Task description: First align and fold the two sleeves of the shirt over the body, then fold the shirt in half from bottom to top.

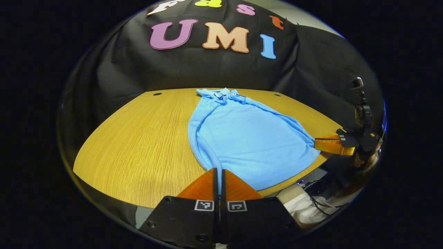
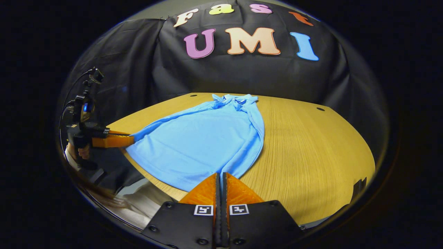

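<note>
**On the wooden surface: blue shirt held at both hem corners**

On the wooden surface [image 1: 138, 138] lies a light blue shirt [image 1: 249, 138], its collar toward the booth's black cloth wall and its hem at the surface's near edge. There are no containers among the things here.

The shirt's sleeves are already folded in: along each side of the body a long rolled band of cloth runs from the collar down toward the hem. The body itself lies mostly smooth, with a bunched, crumpled collar at the far end. The shape narrows at the collar and widens toward the hem.

The left gripper [image 1: 218, 173] has its fingers together, pinching the shirt's hem corner on that side. The right gripper [image 2: 220, 176] is likewise clamped on the opposite hem corner. In the right gripper view the left gripper is seen from the side at the shirt's corner, held by a hand [image 2: 81, 152].
</note>
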### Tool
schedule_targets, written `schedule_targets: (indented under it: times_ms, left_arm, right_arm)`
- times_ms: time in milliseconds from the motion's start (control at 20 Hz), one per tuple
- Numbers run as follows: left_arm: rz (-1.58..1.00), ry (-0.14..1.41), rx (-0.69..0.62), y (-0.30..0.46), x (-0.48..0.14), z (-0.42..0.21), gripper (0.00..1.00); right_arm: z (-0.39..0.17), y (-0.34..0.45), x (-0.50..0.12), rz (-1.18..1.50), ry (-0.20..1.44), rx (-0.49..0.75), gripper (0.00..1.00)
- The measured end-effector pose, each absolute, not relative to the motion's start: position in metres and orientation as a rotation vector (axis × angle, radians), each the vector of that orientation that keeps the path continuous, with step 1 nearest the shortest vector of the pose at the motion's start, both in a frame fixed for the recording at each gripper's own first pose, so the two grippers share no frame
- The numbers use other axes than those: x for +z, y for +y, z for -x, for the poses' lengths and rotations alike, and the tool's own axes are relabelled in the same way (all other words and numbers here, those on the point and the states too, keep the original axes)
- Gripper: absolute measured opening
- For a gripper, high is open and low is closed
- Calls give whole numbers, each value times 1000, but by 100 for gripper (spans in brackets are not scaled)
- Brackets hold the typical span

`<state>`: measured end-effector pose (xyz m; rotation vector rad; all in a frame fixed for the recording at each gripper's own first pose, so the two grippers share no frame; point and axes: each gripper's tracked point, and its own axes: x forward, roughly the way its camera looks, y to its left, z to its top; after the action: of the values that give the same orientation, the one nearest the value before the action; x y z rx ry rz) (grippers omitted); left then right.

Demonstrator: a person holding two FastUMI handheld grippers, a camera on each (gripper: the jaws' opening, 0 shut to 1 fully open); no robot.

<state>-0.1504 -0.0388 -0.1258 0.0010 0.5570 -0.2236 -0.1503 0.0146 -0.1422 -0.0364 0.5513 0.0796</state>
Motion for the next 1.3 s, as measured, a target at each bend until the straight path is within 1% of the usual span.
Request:
schedule_targets:
  times_ms: [100, 200, 350, 550, 850, 1050, 1200, 1300]
  left_arm:
    - [2, 532, -218, -41, -117, 142, 0]
    - [16, 458, -202, -39, -95, 125, 0]
    - [43, 384, -202, -38, -64, 90, 0]
    - [58, 310, -217, -35, -29, 37, 0]
    - [103, 236, -204, -18, 14, -55, 0]
    - [121, 224, -151, 1, 26, -127, 0]
    - [98, 243, -102, 12, 15, -183, 1]
    - [103, 259, -95, 10, 3, -212, 0]
  right_arm:
    - [144, 13, -137, 48, 525, 66, 3]
    - [126, 10, -127, 56, 501, 61, 3]
    - [95, 0, -93, 71, 445, 38, 2]
    - [41, -18, -50, 65, 384, 0, 2]
    - [-58, -42, -28, 114, 376, -44, 2]
    - [-134, -60, -24, 38, 381, -97, 2]
    - [-187, -71, -35, -22, 394, -131, 2]
    - [-219, -78, -45, 0, 384, -149, 2]
